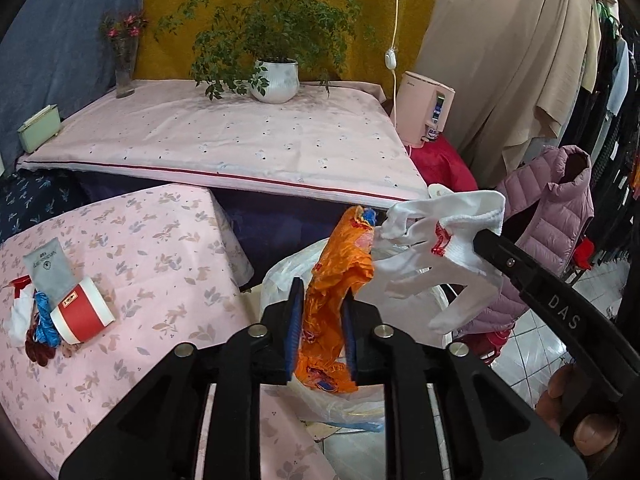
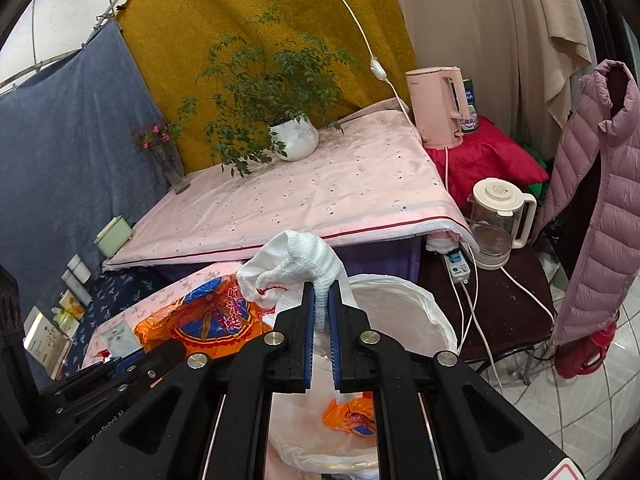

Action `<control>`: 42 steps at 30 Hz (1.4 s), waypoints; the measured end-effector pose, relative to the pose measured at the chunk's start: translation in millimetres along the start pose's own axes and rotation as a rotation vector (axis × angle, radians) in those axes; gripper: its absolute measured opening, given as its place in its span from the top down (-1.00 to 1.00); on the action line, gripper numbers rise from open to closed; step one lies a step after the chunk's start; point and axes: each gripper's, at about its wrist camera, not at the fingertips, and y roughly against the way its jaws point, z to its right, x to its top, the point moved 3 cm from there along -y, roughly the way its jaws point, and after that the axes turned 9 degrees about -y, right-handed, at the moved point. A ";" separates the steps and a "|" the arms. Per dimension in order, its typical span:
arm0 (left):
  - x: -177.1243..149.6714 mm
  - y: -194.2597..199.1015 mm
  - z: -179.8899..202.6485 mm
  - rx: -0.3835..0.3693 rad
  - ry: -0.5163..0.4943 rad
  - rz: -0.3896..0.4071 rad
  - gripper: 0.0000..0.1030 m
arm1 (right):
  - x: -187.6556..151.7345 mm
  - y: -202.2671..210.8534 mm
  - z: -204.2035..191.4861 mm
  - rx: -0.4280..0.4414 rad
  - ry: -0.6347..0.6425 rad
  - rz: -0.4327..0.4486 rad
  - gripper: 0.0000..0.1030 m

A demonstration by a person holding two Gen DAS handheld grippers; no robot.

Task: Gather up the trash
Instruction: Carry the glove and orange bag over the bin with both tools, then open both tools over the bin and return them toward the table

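Observation:
My left gripper (image 1: pixel 320 292) is shut on a crumpled orange wrapper (image 1: pixel 336 276) and holds it above a white trash bag (image 1: pixel 280 276). My right gripper (image 2: pixel 322 292) is shut on a white knit glove (image 2: pixel 296 260) with red trim, also above the trash bag (image 2: pixel 404 304). The glove (image 1: pixel 432 256) hangs from the right gripper's finger in the left wrist view. Another orange wrapper (image 2: pixel 354 416) lies inside the bag. More trash lies on the floral table (image 1: pixel 152 256): a red and white paper cup (image 1: pixel 82 314), a grey packet (image 1: pixel 48 268) and blue and red scraps (image 1: pixel 40 324).
Behind is a pink-covered table (image 1: pixel 224 140) with a potted plant (image 1: pixel 276 78), a flower vase (image 1: pixel 126 64) and a green box (image 1: pixel 40 128). A pink kettle (image 2: pixel 436 108), a glass kettle (image 2: pixel 498 220) and a power strip (image 2: pixel 456 266) stand right. A pink puffer vest (image 2: pixel 600 208) hangs far right.

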 end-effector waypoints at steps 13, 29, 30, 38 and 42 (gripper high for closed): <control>-1.9 -3.8 -9.0 0.049 0.010 0.011 -0.16 | -3.6 -15.1 -1.8 0.001 0.003 -0.017 0.63; -19.3 4.5 -45.9 0.118 0.089 0.004 -0.20 | -15.2 -16.2 -28.0 0.022 0.046 -0.027 0.30; -20.2 5.5 -48.1 0.122 0.093 0.005 -0.20 | -16.4 -16.0 -30.4 0.024 0.049 -0.028 0.28; -28.8 17.2 -67.6 0.160 0.132 0.015 -0.33 | -28.1 -15.9 -52.2 0.043 0.085 -0.042 0.21; -35.6 23.0 -82.7 0.182 0.164 0.016 -0.38 | -35.8 -18.2 -64.5 0.057 0.101 -0.055 0.13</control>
